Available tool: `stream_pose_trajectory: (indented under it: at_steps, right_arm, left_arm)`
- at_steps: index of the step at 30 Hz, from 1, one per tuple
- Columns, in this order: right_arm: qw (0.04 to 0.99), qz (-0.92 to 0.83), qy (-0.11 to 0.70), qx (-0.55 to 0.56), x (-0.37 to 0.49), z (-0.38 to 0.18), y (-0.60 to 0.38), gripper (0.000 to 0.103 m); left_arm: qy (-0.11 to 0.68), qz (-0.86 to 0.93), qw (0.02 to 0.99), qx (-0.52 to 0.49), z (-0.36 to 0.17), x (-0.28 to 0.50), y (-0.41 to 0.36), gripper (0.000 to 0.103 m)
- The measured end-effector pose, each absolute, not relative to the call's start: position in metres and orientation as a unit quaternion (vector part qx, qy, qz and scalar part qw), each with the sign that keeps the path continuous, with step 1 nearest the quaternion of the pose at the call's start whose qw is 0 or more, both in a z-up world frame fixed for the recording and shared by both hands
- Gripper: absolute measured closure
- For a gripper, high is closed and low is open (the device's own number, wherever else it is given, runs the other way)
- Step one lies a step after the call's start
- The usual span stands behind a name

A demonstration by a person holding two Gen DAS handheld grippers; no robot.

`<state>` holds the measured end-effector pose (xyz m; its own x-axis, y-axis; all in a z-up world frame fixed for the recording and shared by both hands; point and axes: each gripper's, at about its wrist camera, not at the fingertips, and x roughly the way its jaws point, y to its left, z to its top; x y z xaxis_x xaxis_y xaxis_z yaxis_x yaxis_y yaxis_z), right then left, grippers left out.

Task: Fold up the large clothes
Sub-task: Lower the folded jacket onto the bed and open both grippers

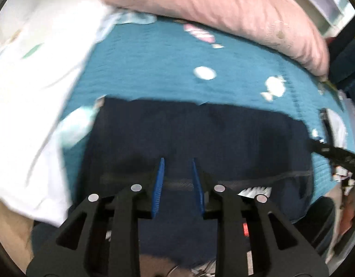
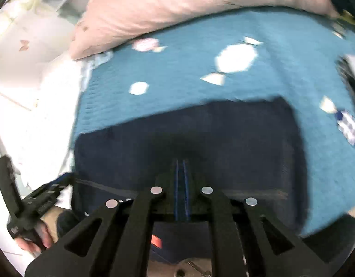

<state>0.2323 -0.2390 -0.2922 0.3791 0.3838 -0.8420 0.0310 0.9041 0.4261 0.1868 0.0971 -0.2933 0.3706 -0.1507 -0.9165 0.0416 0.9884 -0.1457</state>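
Observation:
A dark navy garment point(image 1: 200, 136) lies flat on a teal bedspread point(image 1: 168, 69) with candy prints; it also shows in the right wrist view point(image 2: 200, 138). My left gripper point(image 1: 178, 161) hovers over the garment's near part with its blue pads point(image 1: 159, 184) apart and nothing between them. My right gripper point(image 2: 182, 164) has its pads pressed together over the garment's near edge; whether cloth is pinched between them is hidden. The left gripper's body point(image 2: 29, 205) shows at the left of the right wrist view.
A pink pillow point(image 1: 223, 7) lies across the far side of the bed, also in the right wrist view point(image 2: 177, 4). White bedding point(image 1: 34, 92) is bunched at the left. A small white-and-blue printed patch point(image 2: 348, 124) sits at the right.

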Motion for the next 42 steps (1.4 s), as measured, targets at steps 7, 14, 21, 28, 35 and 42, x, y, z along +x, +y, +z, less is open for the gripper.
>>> stream_pose_trajectory:
  at_steps: [7,14,21,28,35,42]
  right_arm:
    - [0.771,0.109,0.615,0.127,0.294,-0.376,-0.167,0.103]
    - [0.775,0.095,0.61,0.135,0.29,-0.359,-0.205,0.103]
    - [0.747,0.062,0.627,0.211,0.29,-0.402,-0.279,0.103]
    - [0.779,-0.025,0.616,0.111,0.273,-0.354,-0.293,0.1]
    - [0.762,-0.044,0.627,0.154,0.271,-0.393,-0.334,0.103]
    - [0.773,-0.013,0.598,0.211,0.236,-0.353,-0.352,0.096]
  left_arm:
    - [0.607,-0.046,0.792,-0.044,-0.383,0.247,0.067,0.079]
    - [0.578,-0.014,0.816,0.018,-0.353,0.228,0.077,0.078]
    - [0.583,0.015,0.807,-0.091,-0.39,0.236,0.158,0.078]
    - [0.58,0.047,0.81,-0.068,-0.358,0.221,0.173,0.077]
    - [0.598,0.054,0.796,-0.077,-0.379,0.226,0.177,0.078]
    - [0.597,0.061,0.799,-0.037,-0.353,0.203,0.152,0.056]
